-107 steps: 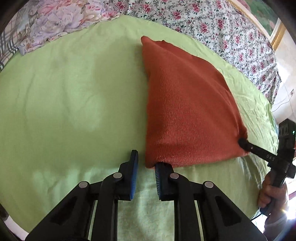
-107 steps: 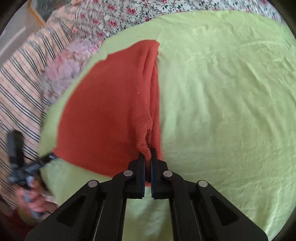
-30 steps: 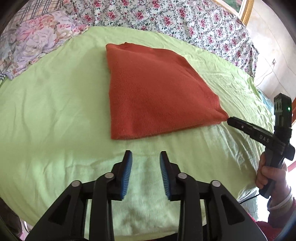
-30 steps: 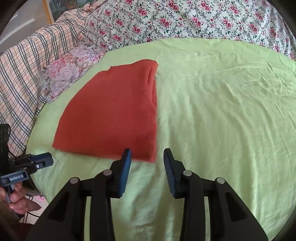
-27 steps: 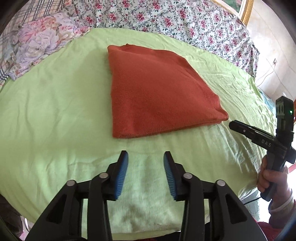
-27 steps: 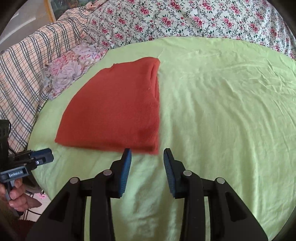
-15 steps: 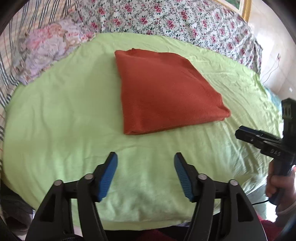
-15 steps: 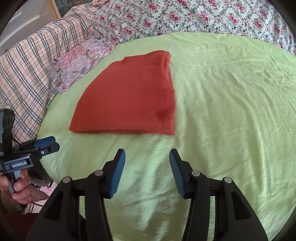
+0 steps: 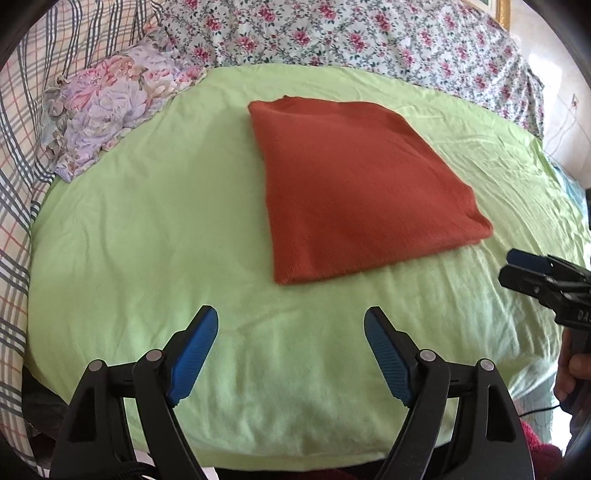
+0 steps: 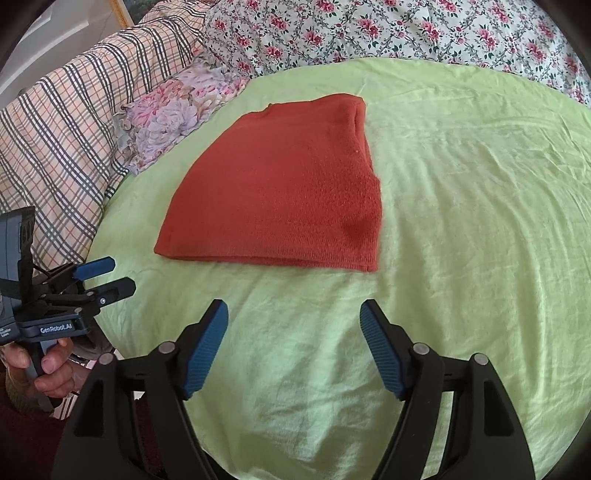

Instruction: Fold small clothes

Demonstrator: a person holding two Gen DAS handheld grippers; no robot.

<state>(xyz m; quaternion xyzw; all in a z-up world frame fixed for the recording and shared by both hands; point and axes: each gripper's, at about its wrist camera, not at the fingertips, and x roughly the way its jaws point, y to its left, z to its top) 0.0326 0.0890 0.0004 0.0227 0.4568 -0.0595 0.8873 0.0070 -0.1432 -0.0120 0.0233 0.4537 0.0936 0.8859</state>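
A rust-red knitted garment (image 9: 354, 195) (image 10: 280, 199) lies folded flat into a rough square on the light green sheet (image 9: 147, 206) (image 10: 480, 221). My left gripper (image 9: 291, 317) hovers over the sheet just short of the garment's near edge, its jaws opening with nothing between them. My right gripper (image 10: 294, 310) also stands back from the near edge, jaws opening and empty. Each gripper shows in the other's view, at the side: the right gripper (image 9: 517, 267) and the left gripper (image 10: 118, 275), both apart from the cloth.
A floral bedspread (image 9: 332, 33) runs along the far side, a flowered pillow (image 9: 107, 107) and a checked cover (image 10: 55, 140) to the left. The sheet's front edge (image 9: 258, 458) drops off close below the grippers. A hand (image 10: 48, 369) holds the left gripper's handle.
Both grippers let go of the red garment, which now lies folded flat. They drew back from its near edge and their jaws spread from nearly shut to wide.
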